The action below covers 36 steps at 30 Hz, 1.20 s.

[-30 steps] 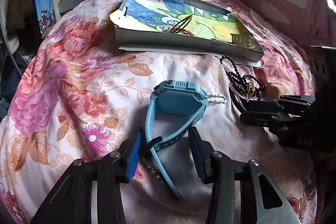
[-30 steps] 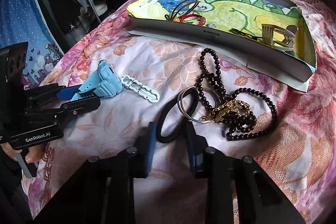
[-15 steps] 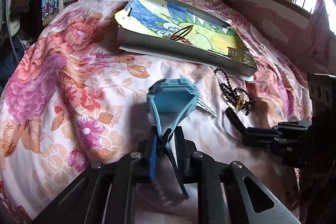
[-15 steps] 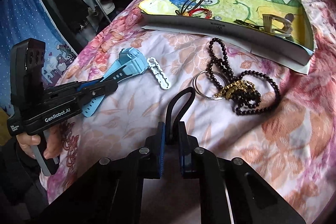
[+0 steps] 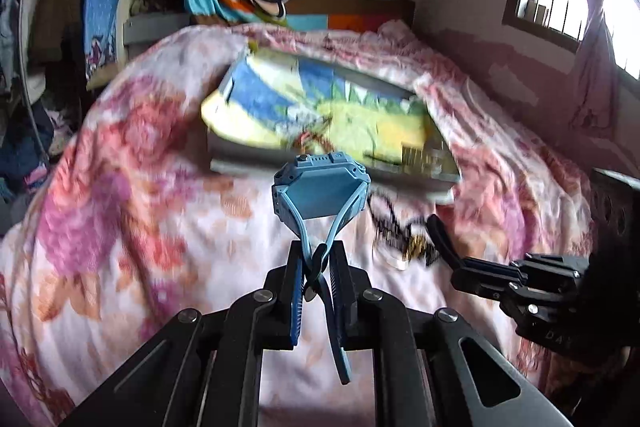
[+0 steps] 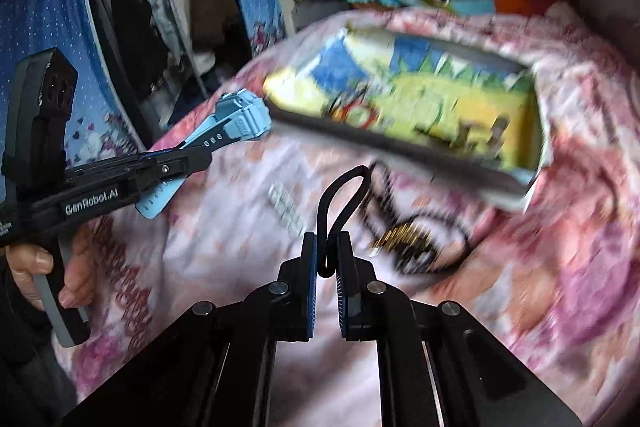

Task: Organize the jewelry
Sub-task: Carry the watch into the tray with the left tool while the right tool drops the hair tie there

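both tongs loaded and raised over the bed, heading for the tray

my left gripper point(image 5: 318, 269) is pinched on the straps of the light blue plastic wristwatch point(image 5: 320, 187), held by the bands, i'd say, so the heavy face hangs forward and can be dropped first into the shallow grey-walled tray with the cartoon dinosaur lining point(image 5: 412, 177); my right gripper point(image 6: 327, 261) is pressed together on the black elastic hair loop point(image 6: 340, 195), which stands up in an arch clear of the pink floral bedspread point(image 6: 224, 227). the right view alone shows the white perforated plastic strip point(image 6: 286, 209) and the dark beaded necklace with its gold charm point(image 6: 404, 239) left on the cover, plus red and black bands already in the tray; the left view shows the watch back squarely, though much is blurred
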Tool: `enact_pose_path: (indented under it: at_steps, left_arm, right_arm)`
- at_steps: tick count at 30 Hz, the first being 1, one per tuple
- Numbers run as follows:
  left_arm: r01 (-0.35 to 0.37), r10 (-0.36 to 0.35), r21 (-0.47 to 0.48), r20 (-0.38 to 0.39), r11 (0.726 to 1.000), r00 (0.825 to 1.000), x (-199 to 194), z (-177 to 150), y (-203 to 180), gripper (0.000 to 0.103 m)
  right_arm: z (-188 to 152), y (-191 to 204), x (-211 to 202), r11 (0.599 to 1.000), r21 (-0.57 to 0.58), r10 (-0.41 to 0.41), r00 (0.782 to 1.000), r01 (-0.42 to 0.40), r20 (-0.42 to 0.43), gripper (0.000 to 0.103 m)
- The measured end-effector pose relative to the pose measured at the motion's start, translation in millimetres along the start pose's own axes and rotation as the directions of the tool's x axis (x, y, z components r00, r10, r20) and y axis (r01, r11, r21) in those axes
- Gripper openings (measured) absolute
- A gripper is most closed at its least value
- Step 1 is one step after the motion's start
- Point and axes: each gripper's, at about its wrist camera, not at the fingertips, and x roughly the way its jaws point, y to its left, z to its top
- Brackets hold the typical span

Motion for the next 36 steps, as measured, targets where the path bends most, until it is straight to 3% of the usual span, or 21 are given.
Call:
enact_pose_path:
  at_steps: [8,13,19,28,36]
  left_arm:
    - [-0.034,0.043,-0.081,0.105,0.996,0.994,27.2,45.2,17.2,0.012]
    - [-0.041,0.049,-0.077,0.109,0.996,0.993,56.0,71.1,25.5,0.012]
    - [-0.021,0.028,-0.067,0.090,0.998,0.996,92.9,87.8,27.5,0.012]
    - [-0.033,0.033,-0.074,0.009,0.997,0.999,138.4,78.5,32.5,0.012]
    - [-0.042,0.043,-0.065,0.007,0.997,0.999,138.6,75.8,29.4,0.020]
  right_arm:
    - [35.7,-10.3,23.4,0.997,-0.041,-0.068,0.994,0.072,0.088,0.008]
    - [59.9,-20.3,51.3,0.996,-0.035,-0.078,0.990,0.083,0.117,0.008]
    - [64.4,-35.1,77.7,0.995,-0.026,-0.097,0.988,0.101,0.121,0.008]
    - [57.8,-65.4,106.1,0.993,0.099,-0.076,0.996,0.071,0.047,0.008]
    - [55.3,-74.2,111.3,0.988,0.134,-0.085,0.996,0.079,0.041,0.016]
